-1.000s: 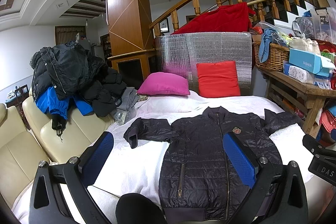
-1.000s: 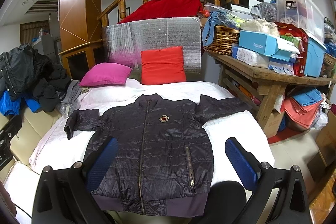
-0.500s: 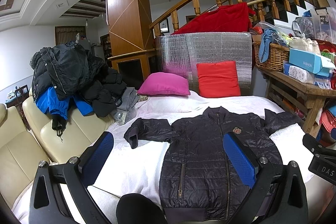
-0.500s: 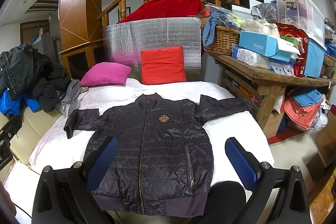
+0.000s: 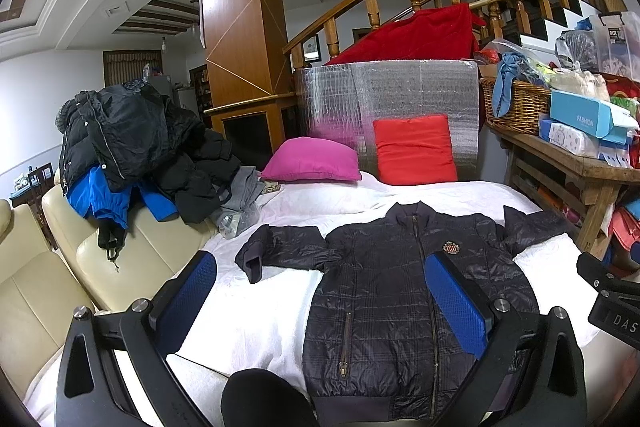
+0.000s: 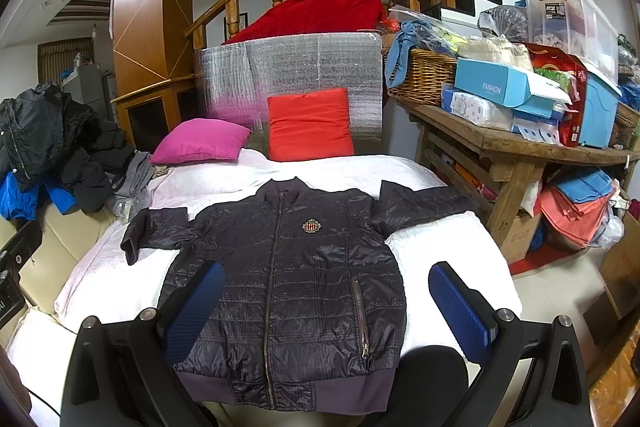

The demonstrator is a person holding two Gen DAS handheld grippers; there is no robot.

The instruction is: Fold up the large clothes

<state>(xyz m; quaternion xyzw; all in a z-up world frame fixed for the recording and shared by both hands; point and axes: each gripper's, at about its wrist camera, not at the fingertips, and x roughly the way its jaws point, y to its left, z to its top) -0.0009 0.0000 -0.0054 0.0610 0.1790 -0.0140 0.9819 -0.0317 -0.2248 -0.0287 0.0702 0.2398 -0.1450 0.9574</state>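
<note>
Dark quilted jacket (image 6: 292, 279) lies flat, zipped, on white bed (image 6: 432, 247), sleeves out toward 9 and 3 o'clock. Left gripper (image 5: 320, 307) and right gripper (image 6: 326, 311): fingers spread wide, empty, above the hem.

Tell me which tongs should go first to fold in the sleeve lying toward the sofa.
Probably the left tongs: they sit open on the sofa side, with that sleeve of the jacket just ahead. The right tongs, also open, hang over the opposite half.
</note>
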